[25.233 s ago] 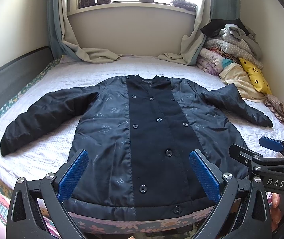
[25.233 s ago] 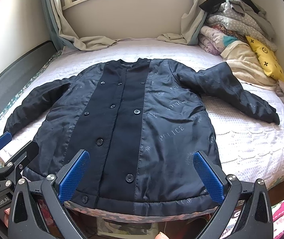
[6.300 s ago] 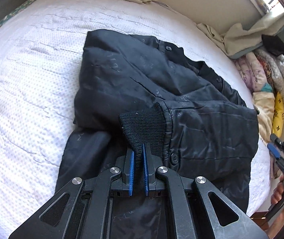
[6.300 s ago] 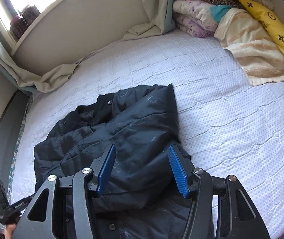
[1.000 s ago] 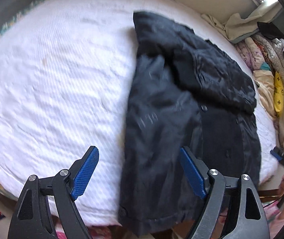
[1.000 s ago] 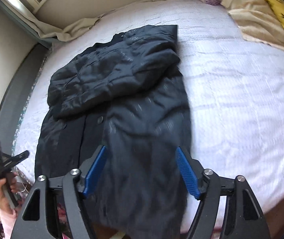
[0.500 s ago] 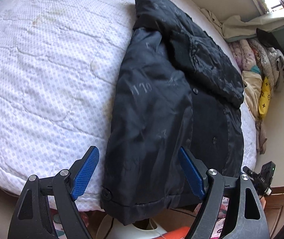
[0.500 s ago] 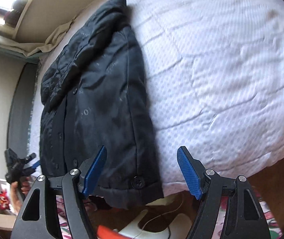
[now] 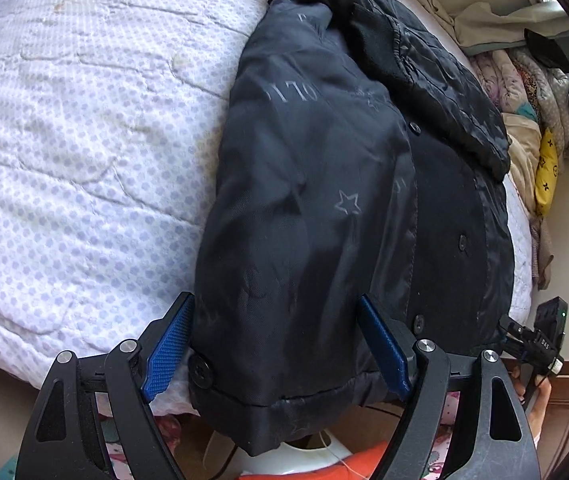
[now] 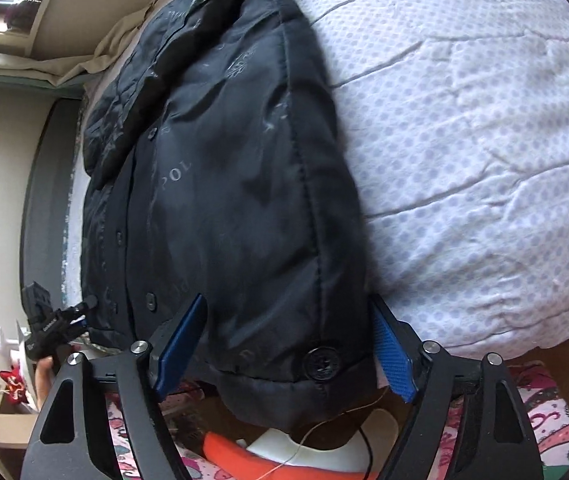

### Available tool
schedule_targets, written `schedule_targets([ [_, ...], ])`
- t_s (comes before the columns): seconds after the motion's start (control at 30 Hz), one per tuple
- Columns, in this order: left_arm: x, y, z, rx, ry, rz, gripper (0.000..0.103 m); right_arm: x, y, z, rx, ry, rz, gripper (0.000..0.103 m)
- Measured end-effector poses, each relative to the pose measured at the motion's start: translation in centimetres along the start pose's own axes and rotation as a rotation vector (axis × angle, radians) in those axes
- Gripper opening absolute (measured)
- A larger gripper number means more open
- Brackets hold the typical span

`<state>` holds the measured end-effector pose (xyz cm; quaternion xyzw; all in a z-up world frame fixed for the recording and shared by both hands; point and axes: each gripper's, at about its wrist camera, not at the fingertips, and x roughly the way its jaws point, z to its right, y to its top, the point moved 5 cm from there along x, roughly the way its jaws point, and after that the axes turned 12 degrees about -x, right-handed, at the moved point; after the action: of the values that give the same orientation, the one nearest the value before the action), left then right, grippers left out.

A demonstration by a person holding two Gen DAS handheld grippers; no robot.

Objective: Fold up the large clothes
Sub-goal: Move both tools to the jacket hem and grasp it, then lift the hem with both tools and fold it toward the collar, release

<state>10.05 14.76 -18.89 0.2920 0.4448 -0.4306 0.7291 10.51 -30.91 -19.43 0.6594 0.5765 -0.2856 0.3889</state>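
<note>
Both of my jaws stand wide open and grip nothing: left gripper (image 9: 276, 346) straddles the left hem corner of the jacket (image 9: 324, 200), right gripper (image 10: 286, 352) straddles the right hem corner, fabric between the blue pads but not pinched as far as I can tell. Jacket lies on the bed (image 9: 64, 140), sleeves folded in across the chest, hem hanging just over the bed's front edge. Risks, my read: padded slick shell, so if I close on too shallow a bite at the hem band the corner can slip out mid-lift; if the two sides rise unevenly the fold goes skewed; lifting the hem fast could shake the folded sleeves loose and undo the side folds; the overhanging hem could drag the jacket off the edge if I release early. Left jaws sit right beside a hem button (image 9: 201, 369), right jaws beside another (image 10: 321, 362); clamping on a button gives a poor hold. Count: one jacket, two grippers, one bed, one yellow pillow (image 9: 546, 168) on the pile of bedding (image 9: 524, 92) at the far side; front buttons, several visible, some are hidden.
</note>
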Motion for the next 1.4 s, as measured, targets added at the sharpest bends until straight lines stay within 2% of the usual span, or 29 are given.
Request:
schedule_targets([
  [0.13,0.1,-0.8,0.2,0.018,-0.017,-0.008,0.08,0.3,0.0,-0.5,-0.032,-0.002,-0.006,0.08],
  [0.2,0.0,-1.0,0.3,0.028,-0.011,-0.001,0.07,0.5,0.1,-0.7,-0.039,0.001,-0.008,0.077],
  [0.23,0.0,-1.1,0.3,0.026,-0.018,-0.003,0.067,0.6,0.0,-0.9,-0.041,0.013,-0.014,0.072],
  [0.27,0.1,-1.2,0.4,0.019,-0.037,-0.012,0.057,0.7,0.0,-1.0,-0.039,0.025,-0.019,0.069],
  [0.3,0.3,-1.5,0.4,0.002,-0.076,-0.04,0.044,1.0,0.1,-1.2,-0.035,0.036,-0.022,0.062],
  [0.33,0.4,-1.6,0.3,-0.01,-0.1,-0.059,0.04,1.2,0.0,-1.3,-0.026,0.06,-0.03,0.052],
  [0.37,0.6,-1.8,0.3,-0.018,-0.118,-0.074,0.033,1.4,0.1,-1.3,-0.015,0.084,-0.034,0.047],
  [0.43,0.5,-1.8,0.7,-0.001,-0.122,-0.068,0.029,1.7,0.1,-1.3,0.013,0.136,-0.041,0.026],
  [0.53,0.0,-1.9,0.9,0.003,-0.145,-0.058,0.022,1.6,0.4,-2.0,-0.014,0.143,-0.039,0.016],
  [0.73,-0.8,-2.1,1.4,0.004,-0.184,-0.036,0.018,0.4,0.9,-3.5,-0.068,0.168,0.005,0.012],
  [0.97,-2.7,-4.3,1.7,0.011,-0.24,-0.02,0.017,-2.0,0.8,-4.3,-0.103,0.193,0.057,0.011],
  [1.4,-6.9,-7.8,1.8,0.029,-0.28,-0.01,0.017,-5.5,-3.0,-4.7,-0.068,0.256,0.072,0.01],
])
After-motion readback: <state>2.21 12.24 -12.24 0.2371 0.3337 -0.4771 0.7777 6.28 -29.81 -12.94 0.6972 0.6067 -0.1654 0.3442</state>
